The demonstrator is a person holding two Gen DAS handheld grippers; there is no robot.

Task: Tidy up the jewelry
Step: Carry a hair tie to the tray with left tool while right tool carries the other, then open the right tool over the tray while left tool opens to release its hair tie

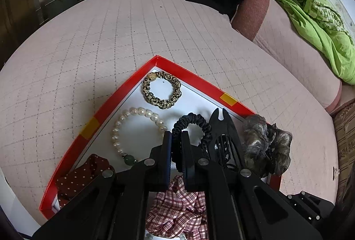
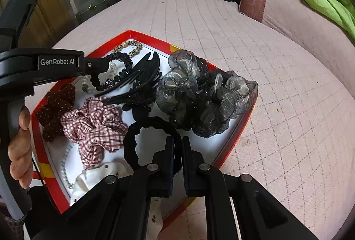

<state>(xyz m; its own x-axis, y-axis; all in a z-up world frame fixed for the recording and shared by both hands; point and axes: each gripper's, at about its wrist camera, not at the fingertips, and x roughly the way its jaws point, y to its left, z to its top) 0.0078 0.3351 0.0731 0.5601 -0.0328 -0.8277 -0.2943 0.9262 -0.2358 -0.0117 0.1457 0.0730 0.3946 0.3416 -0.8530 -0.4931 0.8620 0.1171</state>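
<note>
Both my grippers hang over the red tray (image 1: pixel 104 109) on the pink quilted bed (image 1: pixel 88 40); my left gripper (image 1: pixel 176 140) has its jaws nearly closed on the thin black scrunchie (image 1: pixel 192 126), pinching its near rim; my right gripper (image 2: pixel 176 146) is likewise narrow, clamped on the rim of the thick black scrunchie (image 2: pixel 142 129), which curls to the left of the fingers; in the right view my left hand (image 2: pixel 20 146) shows around its grey handle at the tray's left side; the tray's white floor holds the rest: a leopard scrunchie (image 1: pixel 162 90) in the far corner, a pearl bracelet (image 1: pixel 133 129) beside the thin black one, a black claw clip (image 1: pixel 224 135) just right of it, a grey organza scrunchie (image 2: pixel 199 93) against the right wall, a plaid scrunchie (image 2: pixel 95 126) and a dotted maroon scrunchie (image 2: pixel 55 106) toward the near left, a string of small pearls (image 2: pixel 65 164) by the left wall, and white cloth (image 2: pixel 97 175) at the near edge; green fabric (image 1: pixel 321 35) lies well apart at the bed's right.
</note>
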